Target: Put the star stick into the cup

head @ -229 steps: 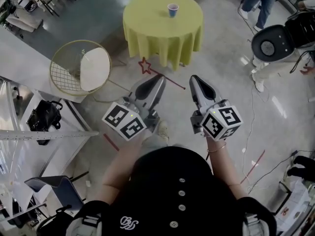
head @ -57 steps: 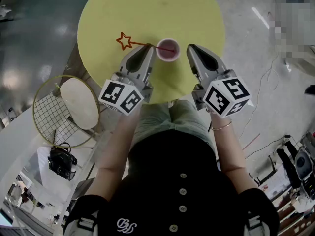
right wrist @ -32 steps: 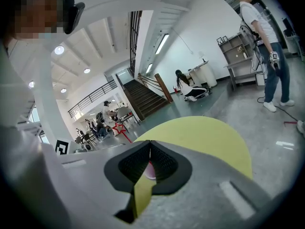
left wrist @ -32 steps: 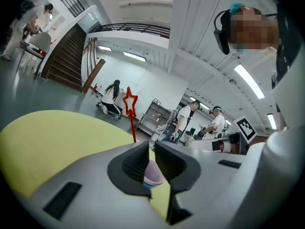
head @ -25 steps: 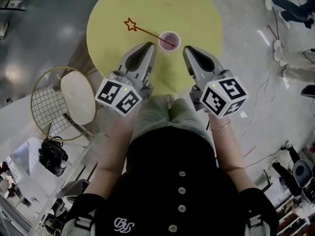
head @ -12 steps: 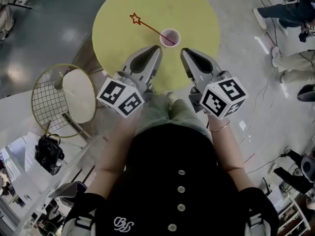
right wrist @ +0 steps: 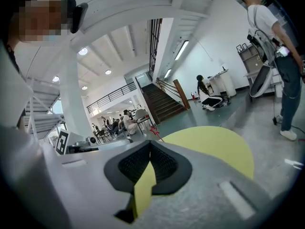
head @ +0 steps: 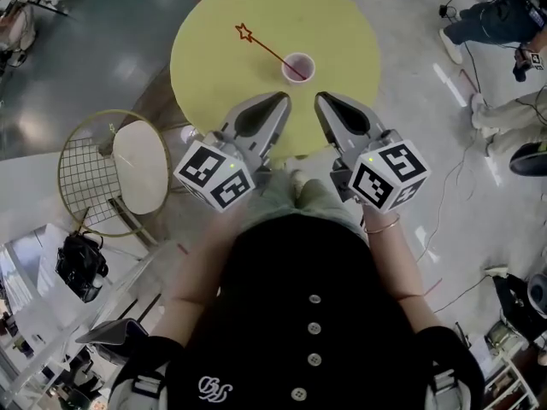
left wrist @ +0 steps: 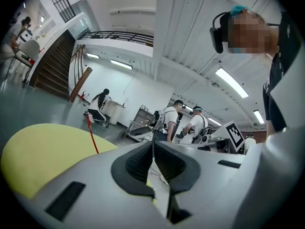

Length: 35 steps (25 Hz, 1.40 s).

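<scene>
A small cup (head: 298, 66) with a pink inside stands on the round yellow table (head: 342, 24). The red star stick (head: 267, 48) leans in it, lower end inside the cup, star end up and to the far left. Both grippers hover over the table's near edge, apart from the cup. My left gripper (head: 282, 99) is shut with nothing in it, and so is my right gripper (head: 322, 99). The left gripper view shows shut jaws, the red star stick (left wrist: 92, 135) and the yellow table (left wrist: 43, 151). In the right gripper view the star stick (right wrist: 154, 129) peeks above the table (right wrist: 219, 147).
A wire-frame chair (head: 94, 173) with a cream seat stands left of the table. A black bag (head: 79, 265) lies on the floor lower left. People (head: 500, 11) stand at the upper right, and cables (head: 444, 178) run over the floor on the right.
The star stick lay on the floor by the table at first; now it leans in the cup. Over the last second both grippers drew back from the cup toward the table's near edge.
</scene>
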Available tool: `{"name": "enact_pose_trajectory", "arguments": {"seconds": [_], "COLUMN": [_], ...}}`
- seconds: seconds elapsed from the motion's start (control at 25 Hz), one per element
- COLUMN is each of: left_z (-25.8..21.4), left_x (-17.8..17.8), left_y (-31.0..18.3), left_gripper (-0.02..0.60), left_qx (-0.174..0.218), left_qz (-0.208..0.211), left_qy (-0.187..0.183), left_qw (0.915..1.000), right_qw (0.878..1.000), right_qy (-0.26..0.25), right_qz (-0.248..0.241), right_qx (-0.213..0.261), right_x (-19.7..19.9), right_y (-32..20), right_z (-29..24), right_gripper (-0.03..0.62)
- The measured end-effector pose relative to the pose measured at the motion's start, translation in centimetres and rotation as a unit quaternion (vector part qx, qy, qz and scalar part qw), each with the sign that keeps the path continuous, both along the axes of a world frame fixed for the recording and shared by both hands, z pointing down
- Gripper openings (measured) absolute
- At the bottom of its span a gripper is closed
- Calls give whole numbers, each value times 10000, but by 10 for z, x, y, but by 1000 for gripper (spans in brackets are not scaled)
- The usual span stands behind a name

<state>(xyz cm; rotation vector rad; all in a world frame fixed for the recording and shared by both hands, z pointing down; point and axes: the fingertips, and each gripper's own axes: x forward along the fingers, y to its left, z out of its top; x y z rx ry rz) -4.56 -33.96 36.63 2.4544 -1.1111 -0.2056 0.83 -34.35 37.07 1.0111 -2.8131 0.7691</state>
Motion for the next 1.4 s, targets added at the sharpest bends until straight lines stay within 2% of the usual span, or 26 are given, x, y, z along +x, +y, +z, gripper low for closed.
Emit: {"name": "enact_pose_trajectory", "arguments": {"seconds": [0.16,0.36,0.84,1.4], "left_z": [0,0,7,8], "left_x": [3,5,6,11], "left_y": [13,23,33,29], "left_gripper": [21,21,21,21], "left_qx": [15,61,-108,-131], "left_qz": [-5,-46,-70,-11], "left_qy": [-203,-88,-145,-135], "left_qw": [9998,9999,9998,9998], "right_qw": [10000,9999,9981,9967], "right_qy": [29,106,507,593], "right_qz": [-29,-92,-261,-459], "right_qx": [-4,7,245,314], "right_x": [2,4,4,-5], "right_y": [8,17,32,33], "right_z": [3,6,7,6], "right_gripper": [3,3,3,3]}}
